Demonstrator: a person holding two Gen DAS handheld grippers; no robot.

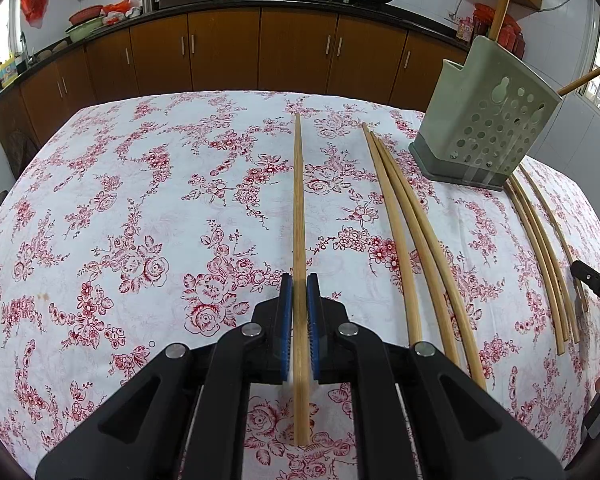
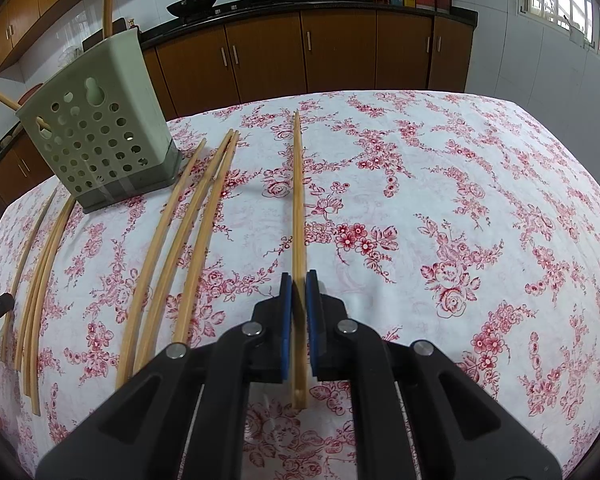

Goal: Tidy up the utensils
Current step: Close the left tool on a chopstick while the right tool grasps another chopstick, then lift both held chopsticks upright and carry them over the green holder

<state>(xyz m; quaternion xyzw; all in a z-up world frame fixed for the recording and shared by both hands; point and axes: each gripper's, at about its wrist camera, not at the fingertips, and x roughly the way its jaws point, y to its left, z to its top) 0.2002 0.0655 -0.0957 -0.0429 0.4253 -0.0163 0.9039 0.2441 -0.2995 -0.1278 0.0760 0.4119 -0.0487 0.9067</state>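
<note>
Here, both tongs [image 1: 299,286] [image 2: 299,284] clenched on chopsticks [image 1: 299,208] [image 2: 298,200] (red bag [image 1: 35,0] only leftward).

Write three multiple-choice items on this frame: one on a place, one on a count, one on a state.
1. In the left wrist view, where does the green holder stand relative to the left chopstick?
A. Farther away, to its right
B. To its left
C. On top of it

2. In the right wrist view, how many loose chopsticks lie between the right chopstick and the holder?
A. One
B. Three
C. Six

3. How do the jaws of the left gripper stand?
A. Wide open, empty
B. Closed on the holder's rim
C. Closed about the left chopstick

Key:
1 A, the holder sits at the cloth's far right.
2 B, three sticks fan out left of the right gripper.
3 C, both blue pads flank the stick closely.
</note>
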